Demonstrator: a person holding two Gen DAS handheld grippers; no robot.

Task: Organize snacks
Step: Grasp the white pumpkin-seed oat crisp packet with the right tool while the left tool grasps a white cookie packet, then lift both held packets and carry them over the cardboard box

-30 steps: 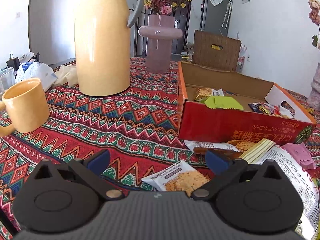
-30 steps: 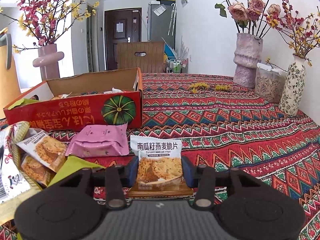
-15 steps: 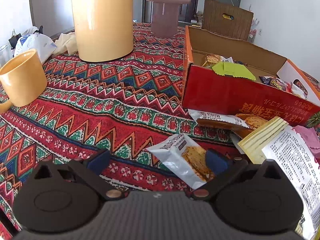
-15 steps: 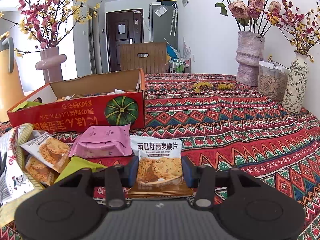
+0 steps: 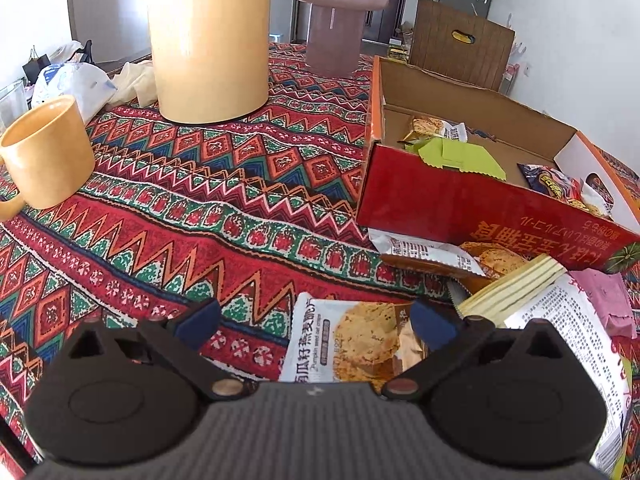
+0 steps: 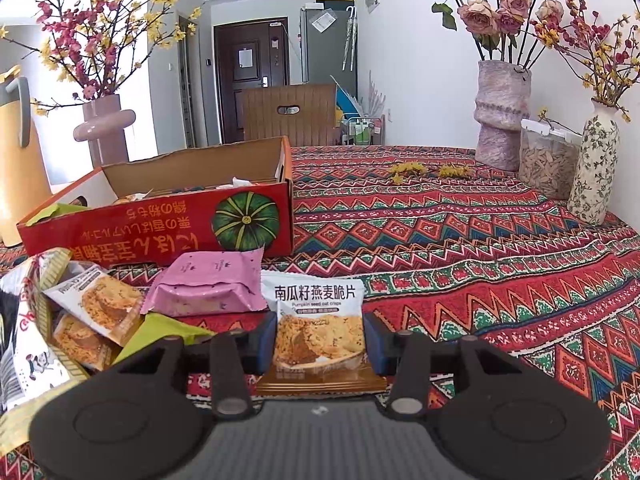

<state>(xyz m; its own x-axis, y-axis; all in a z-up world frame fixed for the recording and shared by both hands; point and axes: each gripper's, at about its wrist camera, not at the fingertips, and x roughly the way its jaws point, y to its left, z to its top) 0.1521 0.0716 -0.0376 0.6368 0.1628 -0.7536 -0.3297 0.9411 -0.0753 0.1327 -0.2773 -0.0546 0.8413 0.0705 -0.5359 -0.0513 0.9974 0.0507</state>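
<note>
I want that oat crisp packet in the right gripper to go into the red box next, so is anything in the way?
The right hand-held gripper is shut on the oat crisp packet. Between it and the red box lies a pink packet on the cloth, against the box's front wall. Lifting over both looks workable; the box top is open.

The tablecloth (image 5: 192,184) shows red, green, orange and blue zigzags and diamonds. The snack box (image 6: 160,228) is red outside with a green pumpkin print, plain brown inside. A mug (image 5: 46,152) and thermos (image 5: 208,40) are pale yellow-orange. One wrapper (image 6: 208,284) is pink, another (image 5: 460,156) lime green; the oat crisp packet (image 6: 320,320) is white and brown.
</note>
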